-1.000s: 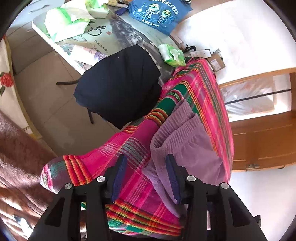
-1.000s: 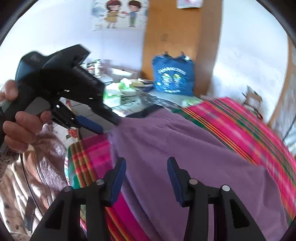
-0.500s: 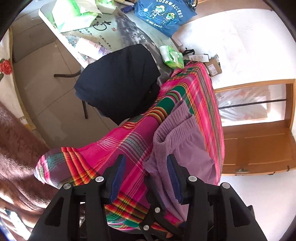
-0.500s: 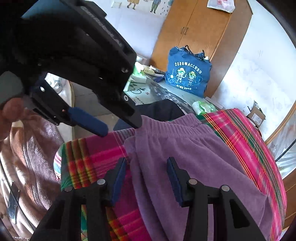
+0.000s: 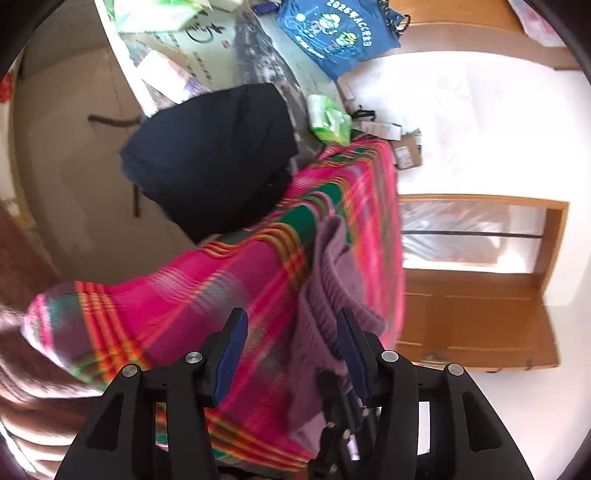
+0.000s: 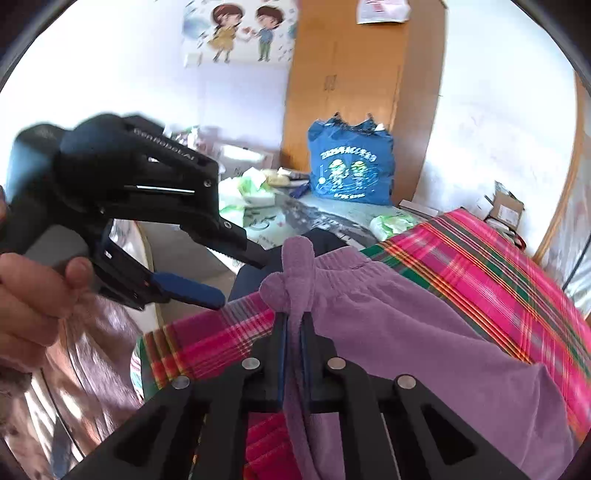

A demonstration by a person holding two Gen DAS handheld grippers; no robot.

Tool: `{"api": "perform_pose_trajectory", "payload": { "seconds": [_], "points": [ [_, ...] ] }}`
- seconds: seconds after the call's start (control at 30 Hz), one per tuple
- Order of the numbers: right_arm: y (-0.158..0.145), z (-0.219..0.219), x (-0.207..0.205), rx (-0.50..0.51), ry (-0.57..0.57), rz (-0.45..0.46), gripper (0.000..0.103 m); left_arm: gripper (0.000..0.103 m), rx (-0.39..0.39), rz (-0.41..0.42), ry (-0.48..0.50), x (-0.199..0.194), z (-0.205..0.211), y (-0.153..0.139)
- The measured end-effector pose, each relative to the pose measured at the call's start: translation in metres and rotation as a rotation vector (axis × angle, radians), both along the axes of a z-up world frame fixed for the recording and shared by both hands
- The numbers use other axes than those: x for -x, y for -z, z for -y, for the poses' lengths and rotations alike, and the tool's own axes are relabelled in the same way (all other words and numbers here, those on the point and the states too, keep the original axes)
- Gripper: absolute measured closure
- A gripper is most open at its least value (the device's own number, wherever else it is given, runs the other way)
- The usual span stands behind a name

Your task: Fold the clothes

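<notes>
A purple garment [image 5: 332, 266] [image 6: 406, 332] with an elastic waistband lies on a pink, green and orange plaid cloth [image 5: 221, 288] [image 6: 480, 266]. My right gripper [image 6: 294, 317] is closing, its pads pressed on a bunched corner of the waistband, which pokes up above the fingertips. My left gripper [image 5: 291, 314] [image 6: 240, 278] is opening. It hovers over the same corner with the purple edge beside its right finger, and its pads do not press on it.
A dark navy garment [image 5: 210, 155] hangs over a chair beyond the plaid cloth. Behind it a cluttered table [image 5: 229, 48] carries green tissue packs [image 5: 328, 118] and a blue bag [image 5: 332, 33] [image 6: 349, 166]. A wooden wardrobe [image 6: 354, 74] stands at the back. A hand [image 6: 33, 295] holds the left gripper.
My right gripper has shut on the purple waistband corner, which now stands bunched above its tips. My left gripper has spread wider and rolled a little.
</notes>
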State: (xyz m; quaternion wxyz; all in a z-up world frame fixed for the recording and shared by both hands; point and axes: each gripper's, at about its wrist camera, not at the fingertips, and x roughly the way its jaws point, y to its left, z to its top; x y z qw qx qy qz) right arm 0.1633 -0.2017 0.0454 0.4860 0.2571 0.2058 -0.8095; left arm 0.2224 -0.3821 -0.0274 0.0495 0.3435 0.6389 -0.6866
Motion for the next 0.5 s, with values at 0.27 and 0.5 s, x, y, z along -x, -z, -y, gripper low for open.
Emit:
{"api": "perform_pose_trajectory", "payload": {
  "seconds": [0.27,0.5],
  "points": [
    [-0.005,-0.018,0.011,0.057,0.017,0.045,0.097,0.044,-0.195,-0.062,0.030,0.037,-0.004,0.016],
    [-0.004,-0.019,0.010,0.050,0.001,0.046,0.097,0.043,-0.229,-0.051,0.128,0.072,-0.004,0.021]
  ]
}}
